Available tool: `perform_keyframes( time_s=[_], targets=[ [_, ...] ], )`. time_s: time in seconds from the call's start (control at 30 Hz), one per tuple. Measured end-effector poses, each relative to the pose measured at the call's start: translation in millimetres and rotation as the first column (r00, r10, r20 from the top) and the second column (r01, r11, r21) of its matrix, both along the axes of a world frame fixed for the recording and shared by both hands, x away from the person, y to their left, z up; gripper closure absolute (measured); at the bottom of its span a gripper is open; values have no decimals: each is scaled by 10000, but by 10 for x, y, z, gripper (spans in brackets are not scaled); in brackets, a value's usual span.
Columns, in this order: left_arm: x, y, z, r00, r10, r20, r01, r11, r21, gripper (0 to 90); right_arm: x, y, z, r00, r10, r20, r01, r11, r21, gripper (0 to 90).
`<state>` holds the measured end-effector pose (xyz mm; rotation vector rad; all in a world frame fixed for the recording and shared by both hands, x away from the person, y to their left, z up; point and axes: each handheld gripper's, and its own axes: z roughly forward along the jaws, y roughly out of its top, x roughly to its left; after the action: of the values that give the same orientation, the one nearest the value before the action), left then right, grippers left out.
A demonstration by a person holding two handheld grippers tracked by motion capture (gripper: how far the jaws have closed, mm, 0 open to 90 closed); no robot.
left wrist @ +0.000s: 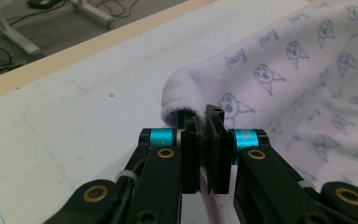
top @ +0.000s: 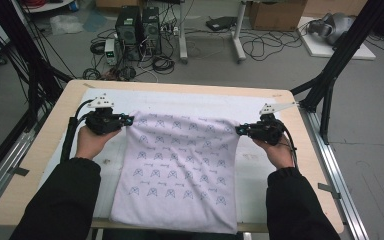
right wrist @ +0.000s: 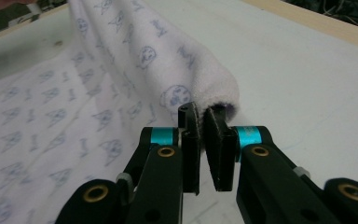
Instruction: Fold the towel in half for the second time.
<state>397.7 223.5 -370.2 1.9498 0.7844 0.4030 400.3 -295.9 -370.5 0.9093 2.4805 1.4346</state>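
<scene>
With the left claw [top: 125,120] and right claw [top: 240,130] each clamped on a far corner of the pale lilac cat-print terry towel [top: 180,170], keep the edge between them taut and level above the white-covered bench [top: 180,97].

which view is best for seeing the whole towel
The high view: the towel shows from its far edge, pinched by the left gripper and right gripper, to its near edge hanging past the table. The two gripper views each show one clamped corner and nearby fabric.
</scene>
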Motion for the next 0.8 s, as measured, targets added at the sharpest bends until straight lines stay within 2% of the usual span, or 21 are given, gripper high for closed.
perform_keyframes(
  time_s=[0.03, 0.13, 0.23, 0.3, 0.47, 0.57, 0.67, 0.73, 0.77, 0.8],
  targets=[
    [-69, 25, 9, 9999, -101, 63, 101, 9999, 0, 855, -43, -4, 24, 10000, 71, 1, -71, 10000, 24, 849],
    [-295, 97, 18, 9991, -271, 321, 282, 9990, -344, 855, -233, -13, 90, 9992, 382, 125, -385, 9990, 224, 849],
    [-541, 149, -6, 9972, -595, 459, 609, 9977, -308, 853, -438, 1, 102, 9974, 697, 158, -700, 9974, 164, 848],
    [-716, 179, -60, 9953, -834, 494, 856, 9953, -449, 853, -562, 2, 77, 9968, 792, 132, -794, 9967, 180, 848],
    [-1106, 254, -278, 9902, -1364, 315, 1376, 9897, -396, 851, -963, 32, -101, 9931, 1169, -110, -1168, 9931, 90, 848],
    [-1289, 322, -448, 9871, -1602, -21, 1598, 9857, -538, 843, -1139, 48, -250, 9906, 1336, -308, -1332, 9910, 131, 844],
    [-1375, 366, -572, 9851, -1629, -549, 1609, 9862, -386, 790, -1237, 22, -415, 9891, 1379, -521, -1373, 9904, 150, 817],
    [-1380, 398, -614, 9830, -1545, -995, 1497, 9872, -547, 686, -1270, -24, -509, 9893, 1274, -707, -1255, 9916, 302, 747],
    [-1380, 400, -615, 9817, -1562, -1090, 1516, 9872, -491, 627, -1272, -48, -538, 9899, 1202, -758, -1178, 9924, 343, 675],
    [-1380, 392, -612, 9808, -1587, -1130, 1537, 9868, -513, 576, -1275, -65, -553, 9890, 1184, -883, -1148, 9924, 441, 642]
  ],
)
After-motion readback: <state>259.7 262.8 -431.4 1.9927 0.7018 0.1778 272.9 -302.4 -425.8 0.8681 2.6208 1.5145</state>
